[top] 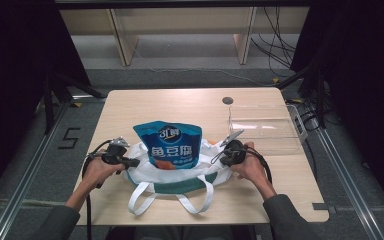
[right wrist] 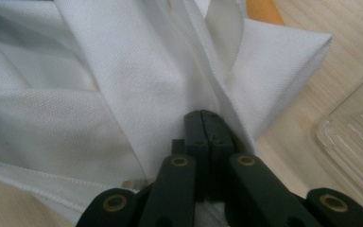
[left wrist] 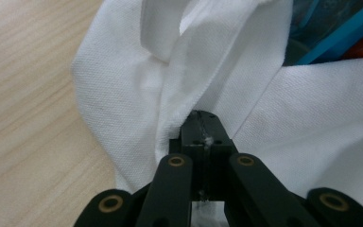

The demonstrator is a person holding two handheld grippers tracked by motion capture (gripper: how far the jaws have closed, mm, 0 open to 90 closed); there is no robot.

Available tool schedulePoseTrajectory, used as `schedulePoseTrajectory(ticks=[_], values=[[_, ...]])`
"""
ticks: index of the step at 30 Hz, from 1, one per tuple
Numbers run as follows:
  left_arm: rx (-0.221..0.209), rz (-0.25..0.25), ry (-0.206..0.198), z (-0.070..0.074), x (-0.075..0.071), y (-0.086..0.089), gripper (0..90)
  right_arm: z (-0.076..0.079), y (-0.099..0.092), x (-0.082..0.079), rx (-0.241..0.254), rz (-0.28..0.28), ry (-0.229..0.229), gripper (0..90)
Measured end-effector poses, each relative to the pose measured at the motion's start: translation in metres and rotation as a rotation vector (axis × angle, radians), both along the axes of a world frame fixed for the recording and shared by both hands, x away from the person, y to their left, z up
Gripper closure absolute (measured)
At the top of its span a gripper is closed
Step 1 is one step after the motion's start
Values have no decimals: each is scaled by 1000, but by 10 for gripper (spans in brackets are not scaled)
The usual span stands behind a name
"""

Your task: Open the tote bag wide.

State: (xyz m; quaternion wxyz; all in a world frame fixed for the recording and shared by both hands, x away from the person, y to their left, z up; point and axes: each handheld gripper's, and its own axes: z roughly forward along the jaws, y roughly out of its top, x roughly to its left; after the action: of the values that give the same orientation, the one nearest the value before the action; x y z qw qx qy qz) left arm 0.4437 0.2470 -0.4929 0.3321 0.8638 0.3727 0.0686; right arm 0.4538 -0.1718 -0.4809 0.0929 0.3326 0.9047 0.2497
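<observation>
High view first: we see a white tote bag [top: 172, 172] lying on the near half of the wooden table [top: 180, 107], its dark green base towards the person and its two white handles [top: 145, 197] looping out over the front edge of the tabletop. A blue snack pouch [top: 169, 144] with white lettering stands upright out of the bag's mouth. To the right of the bag, near the table's right edge, sits a clear plastic tray [top: 265, 127] — apart from the bag, not touching it.

We hold the left gripper [top: 130, 162] at the bag's left side and the right gripper [top: 219, 161] at its right side, each hand close in against the cloth, the pouch between them.

From the left gripper view we see the jaws pressed together with a fold of the white cloth [left wrist: 208, 71] pinched between their tips; the fabric gathers and creases at that spot, and a corner of the blue pouch [left wrist: 331, 23] shows at the upper right.

From the right gripper view we see much the same — jaws closed tight on a pleat of the white cloth [right wrist: 146, 71], with the fabric fanning out from the tips, bare table beyond and the edge of the clear tray [right wrist: 354, 137] at the right
</observation>
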Motion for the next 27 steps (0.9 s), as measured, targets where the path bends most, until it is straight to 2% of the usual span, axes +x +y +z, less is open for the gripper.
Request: schedulePoseTrajectory(ticks=[2, 5, 7, 8, 9, 10, 11, 12, 13, 14, 17, 18, 19, 20, 21, 22, 23, 25, 26, 27], values=[[-16, 4, 4, 3, -2, 0, 863, 4, -3, -2, 49, -16, 22, 872], [-34, 0, -3, 12, -7, 0, 802, 13, -6, -7, 122, -32, 8, 835], [-28, -28, -6, 20, -11, 2, 749, 23, -8, -13, 154, -52, 11, 811], [-45, -17, -13, 23, -13, 1, 717, 27, -10, -15, 159, -49, 0, 799], [-45, -23, -13, 27, -15, 2, 688, 28, -13, -16, 168, -30, -42, 784], [-87, 13, -20, 30, -19, 1, 665, 29, -14, -17, 187, -36, -68, 773], [-85, -9, -30, 35, -20, 3, 641, 32, -16, -19, 178, -37, -63, 756], [-97, -4, -39, 39, -23, 3, 614, 36, -18, -20, 176, -34, -51, 736], [-111, 9, -49, 42, -26, 3, 592, 36, -19, -20, 191, -37, -72, 706], [-117, 10, -50, 45, -29, 3, 564, 39, -20, -21, 185, -39, -66, 669], [-110, 7, -77, 51, -37, 2, 491, 41, -20, -21, 194, -36, -85, 597], [-114, 4, -74, 53, -39, 1, 473, 42, -20, -21, 199, -35, -95, 577], [-127, 8, -68, 54, -43, 0, 461, 45, -20, -22, 199, -43, -75, 558], [-131, -3, -72, 56, -46, -1, 451, 46, -20, -22, 187, -34, -80, 540], [-119, -13, -72, 58, -49, -1, 439, 46, -20, -23, 184, -29, -80, 524], [-117, -2, -80, 59, -53, -1, 430, 48, -20, -24, 178, -30, -78, 512], [-131, 6, -82, 60, -56, -2, 420, 46, -18, -25, 189, -35, -99, 503], [-96, -2, -96, 64, -62, 1, 381, 48, -18, -26, 189, -47, -75, 487], [-113, 28, -103, 64, -66, 0, 361, 49, -18, -27, 187, -42, -80, 481], [-122, 37, -108, 64, -70, -1, 361, 51, -19, -27, 177, -38, -71, 473]])
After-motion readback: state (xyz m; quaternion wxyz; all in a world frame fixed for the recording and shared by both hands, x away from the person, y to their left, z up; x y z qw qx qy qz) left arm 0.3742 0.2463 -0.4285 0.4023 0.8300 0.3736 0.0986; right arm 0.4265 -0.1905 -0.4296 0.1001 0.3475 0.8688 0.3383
